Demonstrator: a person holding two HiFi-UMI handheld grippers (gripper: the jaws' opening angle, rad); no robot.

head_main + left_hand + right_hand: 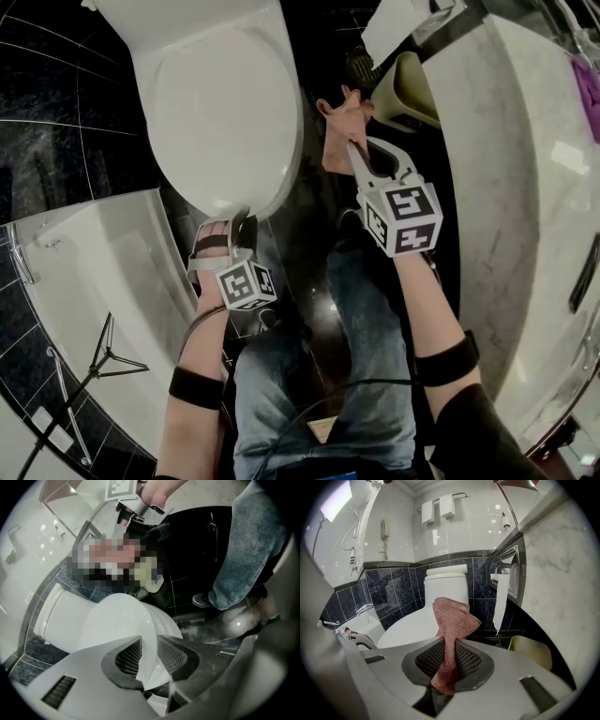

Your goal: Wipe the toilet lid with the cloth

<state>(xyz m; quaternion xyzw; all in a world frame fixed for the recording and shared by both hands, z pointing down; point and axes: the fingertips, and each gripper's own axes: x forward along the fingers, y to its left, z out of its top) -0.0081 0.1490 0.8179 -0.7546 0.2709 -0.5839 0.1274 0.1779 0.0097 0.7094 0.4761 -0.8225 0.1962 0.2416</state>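
Left gripper (151,663) points steeply down; jaws part closed on the front rim of the toilet lid (117,620), both pads touching it. Left hand (212,272) wraps the handle beside the marker cube (247,284); left forearm (199,342) bare and stretched forward, with a left arm band (197,386) near the elbow. Right gripper (449,663) tilts down less; jaws clamped on the cloth (452,616), which sticks up past the tips. In the head view it sits further forward and to the right of the left gripper, apart from it. Right forearm (427,305) bare, with a right arm band (448,361); dark sleeve (469,431) behind it.
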